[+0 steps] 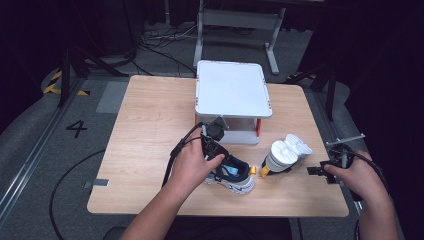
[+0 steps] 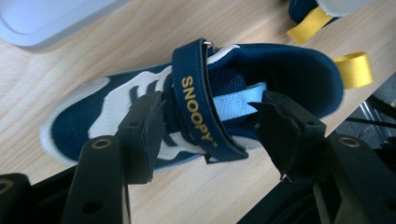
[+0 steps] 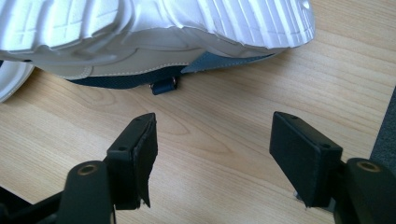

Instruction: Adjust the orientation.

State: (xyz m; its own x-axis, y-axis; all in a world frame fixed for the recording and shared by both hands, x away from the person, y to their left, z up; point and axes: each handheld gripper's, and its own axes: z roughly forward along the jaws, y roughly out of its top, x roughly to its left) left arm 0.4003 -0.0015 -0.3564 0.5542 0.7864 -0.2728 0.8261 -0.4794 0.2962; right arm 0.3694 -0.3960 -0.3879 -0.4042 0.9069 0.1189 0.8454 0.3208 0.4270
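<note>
Navy-white shoe (image 2: 196, 107), "SNOOPY" strap (image 2: 198, 109)

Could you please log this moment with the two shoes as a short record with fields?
surface: wooden table
upright shoe: blue and white, strap reads SNOOPY, yellow heel loop
tipped shoe: second shoe lies with its white sole showing, right of the first
left hand-held gripper: jaws straddle the strapped shoe's middle, pads not clearly pressing
right hand-held gripper: jaws open over bare wood, apart from the tipped shoe
behind shoes: white raised platform
</note>
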